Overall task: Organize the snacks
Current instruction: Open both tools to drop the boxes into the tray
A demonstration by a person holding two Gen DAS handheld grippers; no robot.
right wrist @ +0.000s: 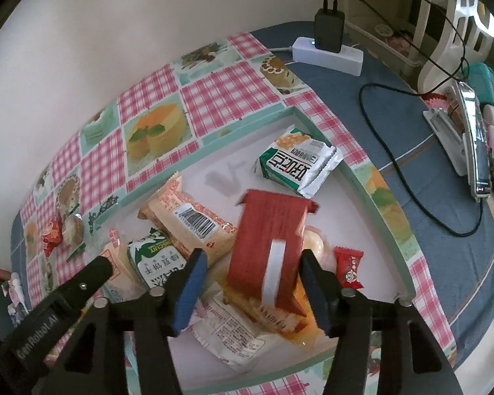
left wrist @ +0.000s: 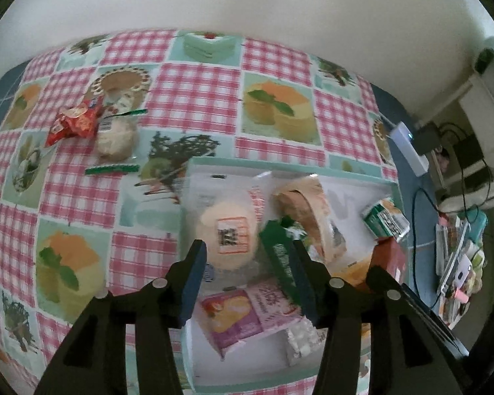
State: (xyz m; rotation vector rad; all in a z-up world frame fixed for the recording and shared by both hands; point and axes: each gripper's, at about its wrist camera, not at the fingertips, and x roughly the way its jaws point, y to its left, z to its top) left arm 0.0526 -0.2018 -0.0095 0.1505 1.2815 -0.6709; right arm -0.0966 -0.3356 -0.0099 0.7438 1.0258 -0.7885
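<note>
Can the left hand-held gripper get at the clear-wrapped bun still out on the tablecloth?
Probably yes. The left hand-held gripper is open over the tray, gripping nothing. The clear-wrapped bun lies uncovered on the tablecloth; only the red snack packet touches it.

The tray (right wrist: pixel 388 204), white with a mint rim, lies on the checked cloth and holds most snacks. A red pack (right wrist: pixel 270 243) stands tilted at its middle, a green-white biscuit pack (right wrist: pixel 296 161) flat at the far right, a barcoded orange pack (right wrist: pixel 187 223) left, a small red candy (right wrist: pixel 349 268) near right. Outside, far left, lie a red wrapper (left wrist: pixel 74 123) and a clear-wrapped bun (left wrist: pixel 115 138), touching.
</note>
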